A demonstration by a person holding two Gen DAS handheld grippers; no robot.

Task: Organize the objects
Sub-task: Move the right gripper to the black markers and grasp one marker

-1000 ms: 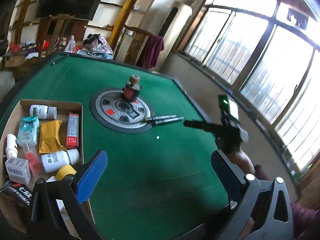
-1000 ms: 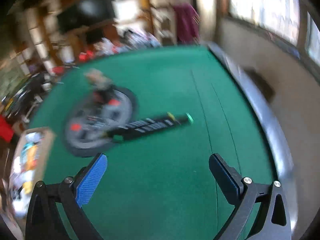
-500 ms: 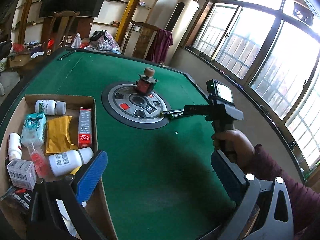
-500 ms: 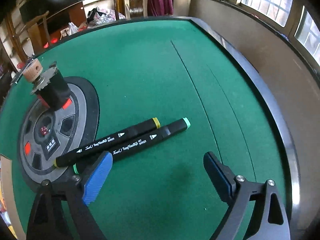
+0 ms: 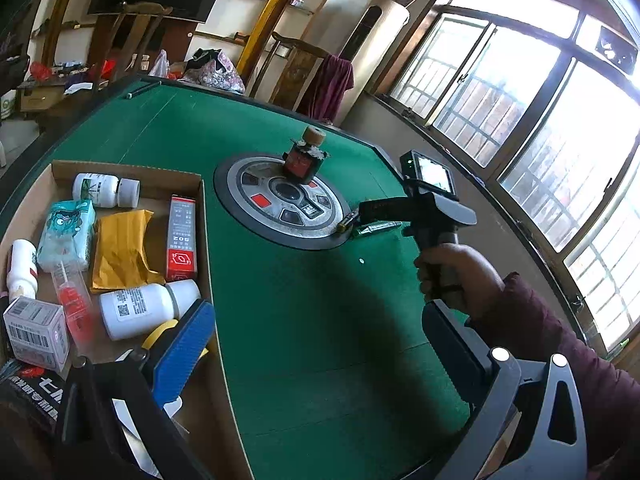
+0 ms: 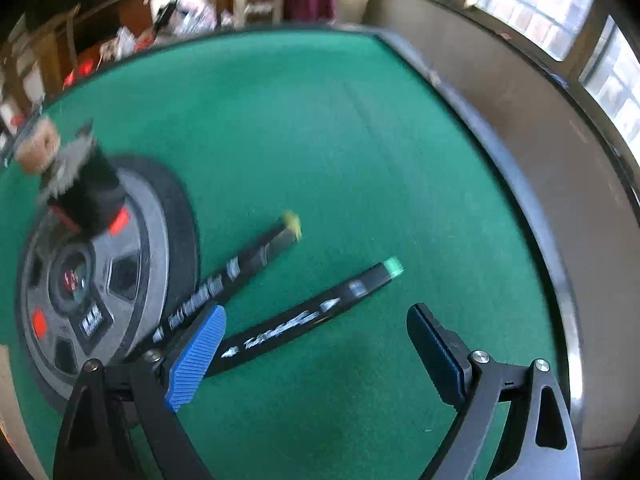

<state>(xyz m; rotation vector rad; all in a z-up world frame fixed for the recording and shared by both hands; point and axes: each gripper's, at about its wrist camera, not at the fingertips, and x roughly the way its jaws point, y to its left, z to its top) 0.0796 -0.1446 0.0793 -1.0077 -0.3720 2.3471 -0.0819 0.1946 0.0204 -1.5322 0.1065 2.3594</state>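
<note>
Two black markers lie on the green table by the round centre plate (image 6: 100, 280). The yellow-tipped marker (image 6: 248, 260) is outside my right gripper's blue finger (image 6: 196, 356). The green-tipped marker (image 6: 320, 312) lies between the jaws of my right gripper (image 6: 316, 356). These jaws are closing, and the pads do not press on the marker. In the left wrist view a hand (image 5: 456, 276) holds that right gripper (image 5: 360, 216) low over the markers (image 5: 376, 229). My left gripper (image 5: 320, 348) is open with nothing between its fingers, beside the cardboard box (image 5: 128, 168).
The box holds white bottles (image 5: 140, 308), small cartons, a yellow packet (image 5: 120, 248) and a red-and-white carton (image 5: 182, 236). A dark bottle with a cork-coloured top (image 5: 304, 156) stands on the centre plate (image 5: 280, 200). The table's raised rim (image 6: 520, 208) runs along the right.
My right gripper has come down onto the markers and its jaws have narrowed. Its blue finger now sits between the two markers, which have spread apart. The left view has shifted slightly closer.
</note>
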